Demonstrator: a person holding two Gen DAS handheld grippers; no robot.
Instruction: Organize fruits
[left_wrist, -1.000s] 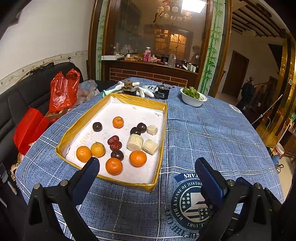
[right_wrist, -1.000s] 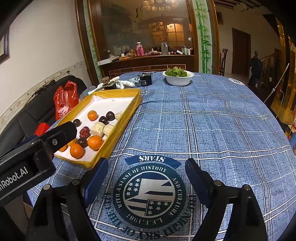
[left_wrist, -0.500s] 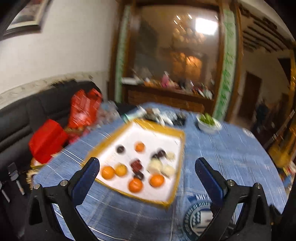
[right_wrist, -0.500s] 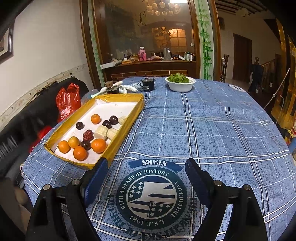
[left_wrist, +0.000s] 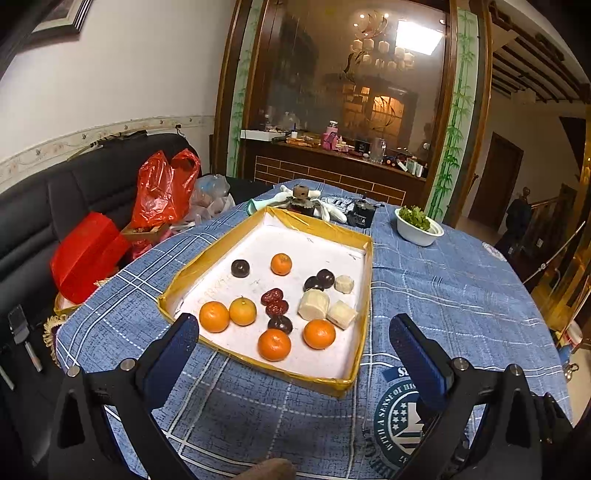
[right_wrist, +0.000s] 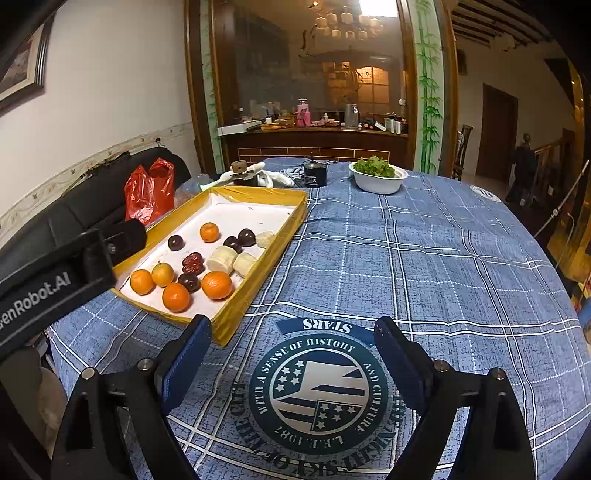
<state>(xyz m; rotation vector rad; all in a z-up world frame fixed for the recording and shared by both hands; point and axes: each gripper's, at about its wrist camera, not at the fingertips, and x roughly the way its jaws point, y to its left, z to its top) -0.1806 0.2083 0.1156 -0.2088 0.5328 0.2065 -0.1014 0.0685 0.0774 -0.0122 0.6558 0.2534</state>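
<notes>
A shallow yellow-rimmed tray (left_wrist: 364, 295) with a white floor sits on the blue checked tablecloth. In it lie several oranges (left_wrist: 274, 344), dark round fruits (left_wrist: 240, 268), red dates (left_wrist: 272, 296) and pale peeled chunks (left_wrist: 313, 304). My left gripper (left_wrist: 295, 354) is open and empty, held above the tray's near edge. My right gripper (right_wrist: 291, 354) is open and empty over the round emblem (right_wrist: 317, 391), to the right of the tray (right_wrist: 258, 291). The left gripper's body (right_wrist: 51, 284) shows at the left of the right wrist view.
A white bowl of greens (left_wrist: 419, 226) stands at the far side of the table, also in the right wrist view (right_wrist: 377, 176). Small dark items and white cloth (left_wrist: 317, 205) lie behind the tray. Red bags (left_wrist: 162, 188) rest on a black sofa at left.
The left gripper swung up and back, with blur half a second ago, and now views the tray from higher and farther back. The right gripper rose slightly. Both stayed open.
</notes>
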